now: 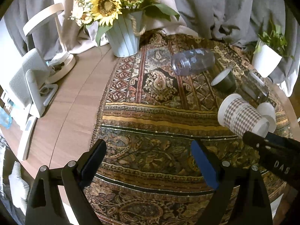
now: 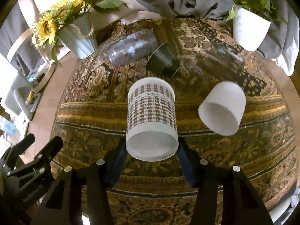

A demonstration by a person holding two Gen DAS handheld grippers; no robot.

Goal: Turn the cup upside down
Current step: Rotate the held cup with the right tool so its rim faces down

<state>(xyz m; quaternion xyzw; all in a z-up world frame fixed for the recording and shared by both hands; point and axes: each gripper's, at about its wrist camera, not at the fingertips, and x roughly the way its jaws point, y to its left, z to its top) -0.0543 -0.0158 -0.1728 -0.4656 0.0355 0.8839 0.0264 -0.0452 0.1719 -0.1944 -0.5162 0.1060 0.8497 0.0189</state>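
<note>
My right gripper (image 2: 151, 150) is shut on a houndstooth paper cup (image 2: 151, 116), its blue pads against the rim end. The cup is held on its side above the patterned cloth, open mouth toward the camera. In the left wrist view the same cup (image 1: 241, 116) shows at the right, held by the right gripper (image 1: 262, 136). My left gripper (image 1: 148, 157) is open and empty, low over the cloth at the front. It also shows at the lower left of the right wrist view (image 2: 46, 144).
A plain white cup (image 2: 223, 108), a dark green cup (image 2: 161, 58), a clear plastic jar (image 2: 129, 47) and a glass (image 2: 223, 61) lie on their sides on the patterned cloth (image 2: 75, 131). A sunflower pot (image 1: 123, 37) and a white plant pot (image 2: 249, 30) stand at the back.
</note>
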